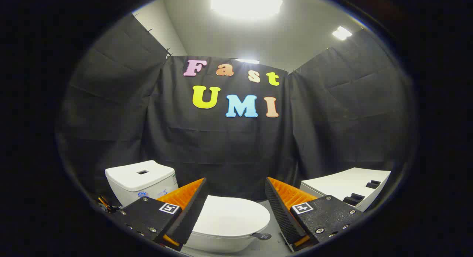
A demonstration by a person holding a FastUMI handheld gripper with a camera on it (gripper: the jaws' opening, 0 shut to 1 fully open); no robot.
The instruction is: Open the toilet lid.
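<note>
I am looking along the gripper (235, 209), and its fingers are standing wide apart, gripping nothing, with neither one touching anything I can make out. Between them and just ahead, the toilet lid (231, 217) is lying flat and closed over the bowl (218, 244), its rounded front edge curving toward the finger on the right side. A small dark tab (261, 236) is sticking out from under that front edge, sitting just beside the inner face of that finger. Beyond the other finger, the toilet tank (142, 181) is standing upright behind the lid, with a small square opening in its top and a round mark on its front face that I cannot read. Some thin coloured wires (103, 204) are showing low down next to the tank. Off past the finger on the right, a white bench (343, 185) is carrying two small dark blocks (364, 192) near its edge. Black cloth is hanging behind all of it.
</note>
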